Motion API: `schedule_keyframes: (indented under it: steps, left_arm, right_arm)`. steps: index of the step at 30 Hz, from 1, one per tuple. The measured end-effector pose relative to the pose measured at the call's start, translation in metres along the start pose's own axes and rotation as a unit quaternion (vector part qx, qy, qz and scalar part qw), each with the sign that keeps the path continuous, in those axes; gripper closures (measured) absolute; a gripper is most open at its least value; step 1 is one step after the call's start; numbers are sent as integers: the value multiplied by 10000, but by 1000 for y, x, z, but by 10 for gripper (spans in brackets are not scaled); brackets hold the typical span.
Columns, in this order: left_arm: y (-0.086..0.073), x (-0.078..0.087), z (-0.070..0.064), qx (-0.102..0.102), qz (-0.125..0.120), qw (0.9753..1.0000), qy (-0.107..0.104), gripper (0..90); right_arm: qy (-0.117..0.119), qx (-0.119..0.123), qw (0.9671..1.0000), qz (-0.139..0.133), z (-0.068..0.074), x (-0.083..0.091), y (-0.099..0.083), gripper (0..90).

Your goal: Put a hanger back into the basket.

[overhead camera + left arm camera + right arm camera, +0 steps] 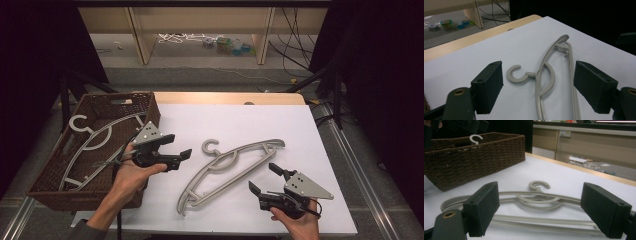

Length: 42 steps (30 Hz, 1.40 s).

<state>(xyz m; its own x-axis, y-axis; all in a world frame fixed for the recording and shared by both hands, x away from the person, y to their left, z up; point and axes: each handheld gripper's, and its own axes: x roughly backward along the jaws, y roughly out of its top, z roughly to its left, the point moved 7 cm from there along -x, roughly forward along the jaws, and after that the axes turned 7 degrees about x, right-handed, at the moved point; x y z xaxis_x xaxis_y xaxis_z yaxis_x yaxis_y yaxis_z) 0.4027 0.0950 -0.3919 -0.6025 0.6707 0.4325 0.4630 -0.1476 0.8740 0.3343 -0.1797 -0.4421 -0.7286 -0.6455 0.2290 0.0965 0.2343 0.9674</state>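
Approach to a grasp. A grey plastic hanger [232, 167] lies flat on the white sheet [235, 120] at mid-table, its hook [211, 146] toward the far side and its arms running from lower left to upper right. The left gripper [175, 147], jaws spread and empty, is held just right of the basket [50, 192] and faces the hook end; in the left gripper view the hook [515, 75] sits between the two open jaws, farther off on the sheet. The right gripper [265, 180], likewise released and empty, is held near the hanger's lower bar; in the right gripper view the hanger [536, 200] lies crosswise ahead of its jaws. Neither tool touches the hanger. The step in hand is judged to be the reach for a pickup, probably for transfer to the basket, where a second hanger [95, 137] already rests. The next move calls for lowering one jaw to each side of a thin bar and closing squarely, since the bar lies flush on the sheet and may slide.
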Motion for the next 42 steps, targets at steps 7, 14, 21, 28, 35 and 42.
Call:
schedule_keyframes:
  steps: [7, 14, 21, 28, 35, 42]
  left_arm:
    - [-14, -16, -4, -59, 150, 9999, -4, 205]
    - [-22, -25, -8, -23, 131, 9999, -32, 197]
    - [-30, -30, -12, 6, 82, 10000, -49, 191]
    - [-38, -36, -16, -51, 131, 9999, -54, 189]
    - [-50, -48, -16, -58, 257, 9997, -12, 189]
    - [-63, -57, -13, -47, 510, 9987, 9, 194]
  right_arm:
    - [-35, -18, 10000, 84, 0, 2, 0, 163]
    - [-78, 46, 10000, -3, -1, 2, 1, 163]
    - [-78, 51, 10000, -10, -1, 4, 1, 163]
    - [-23, 34, 10000, -14, 0, 4, 1, 163]
    - [-26, -21, 10000, 29, -2, 6, -1, 163]
    - [3, -25, 10000, 52, -2, 4, -1, 163]
